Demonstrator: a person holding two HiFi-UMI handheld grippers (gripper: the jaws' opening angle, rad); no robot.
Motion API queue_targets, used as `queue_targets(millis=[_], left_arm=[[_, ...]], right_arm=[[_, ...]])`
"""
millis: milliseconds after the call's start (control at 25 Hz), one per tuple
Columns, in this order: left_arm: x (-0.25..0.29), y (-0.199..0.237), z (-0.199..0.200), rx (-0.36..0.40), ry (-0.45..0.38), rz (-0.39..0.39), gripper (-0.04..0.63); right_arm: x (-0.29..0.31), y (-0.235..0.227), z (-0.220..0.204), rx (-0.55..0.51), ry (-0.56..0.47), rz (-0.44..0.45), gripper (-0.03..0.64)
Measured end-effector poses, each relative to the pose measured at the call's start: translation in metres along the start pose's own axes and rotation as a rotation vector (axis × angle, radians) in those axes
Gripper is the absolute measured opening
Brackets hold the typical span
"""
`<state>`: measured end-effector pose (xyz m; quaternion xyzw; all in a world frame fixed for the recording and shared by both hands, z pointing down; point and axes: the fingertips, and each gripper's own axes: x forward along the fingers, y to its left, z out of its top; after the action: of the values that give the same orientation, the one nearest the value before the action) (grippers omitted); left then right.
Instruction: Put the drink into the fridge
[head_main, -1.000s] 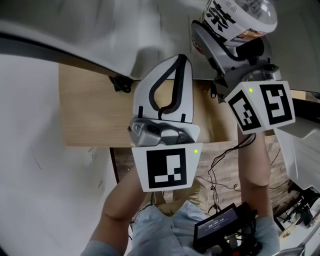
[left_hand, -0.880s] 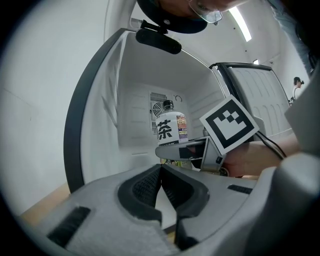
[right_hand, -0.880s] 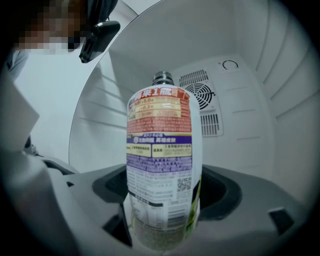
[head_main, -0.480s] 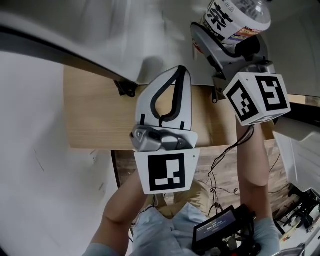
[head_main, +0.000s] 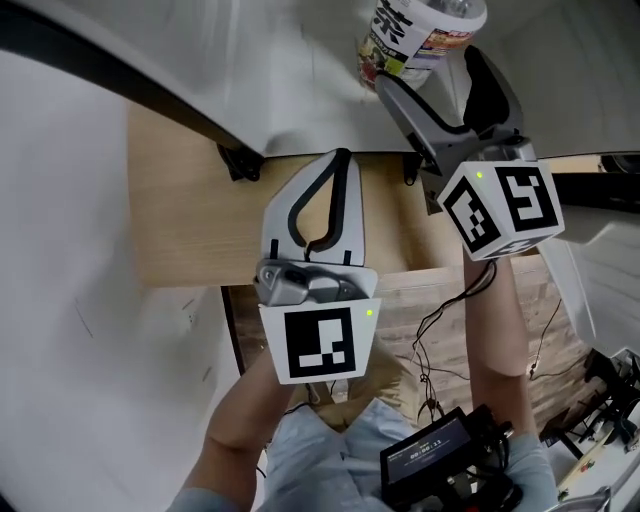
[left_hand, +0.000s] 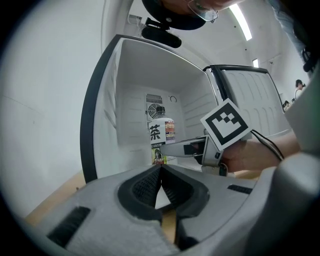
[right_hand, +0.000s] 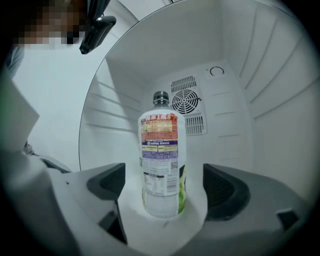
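1. The step in hand looks like the letting go. The drink bottle (right_hand: 161, 160) stands upright on the floor of the fridge (right_hand: 240, 75), in front of the round fan (right_hand: 186, 102) on the back wall.
2. The right gripper (right_hand: 165, 192) reaches into the fridge. Its fingers are opening and stand wide apart. The bottle is between them, but neither finger touches it. A gap shows on each side.
3. The left gripper (head_main: 335, 165) hangs outside the fridge, above the wooden counter (head_main: 190, 220). Its fingers are together, with nothing between them.
4. The task looks almost done, because the drink is already inside.
5. The next move should be for the right gripper to pull straight back out. It would need to keep its fingers wide so they do not bump the bottle. The bottle is tall and thin, so a knock could tip it over.
6. The fridge door (left_hand: 255, 95) stands open at the side. It will likely need shutting after that.
7. The count is one bottle, one fridge, one fan, one door and two grippers. Each gripper has two fingers.
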<state>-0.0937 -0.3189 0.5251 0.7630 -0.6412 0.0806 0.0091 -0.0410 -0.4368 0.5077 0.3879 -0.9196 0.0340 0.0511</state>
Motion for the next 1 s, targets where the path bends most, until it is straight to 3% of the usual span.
queue_targets(millis=[240, 400, 520, 720, 1000], left_arm=[[-0.029, -0.007, 0.027, -0.010, 0.011, 0.007, 0.009], [-0.054, -0.015, 0.069, -0.015, -0.002, 0.022, 0.009], [-0.070, -0.022, 0.108, 0.001, -0.034, 0.014, 0.009], [-0.082, -0.030, 0.169, 0.035, -0.108, 0.003, 0.009], [-0.109, -0.038, 0.204, 0.051, -0.128, -0.006, 0.009]], right_arm=[[-0.068, 0.008, 0.015, 0.085, -0.031, -0.071, 0.357], [-0.117, 0.041, 0.037, 0.116, -0.009, -0.034, 0.226], [-0.144, 0.057, 0.064, 0.095, -0.004, -0.040, 0.179], [-0.177, 0.053, 0.125, 0.044, -0.100, -0.110, 0.094], [-0.213, 0.060, 0.161, -0.036, -0.115, -0.185, 0.006]])
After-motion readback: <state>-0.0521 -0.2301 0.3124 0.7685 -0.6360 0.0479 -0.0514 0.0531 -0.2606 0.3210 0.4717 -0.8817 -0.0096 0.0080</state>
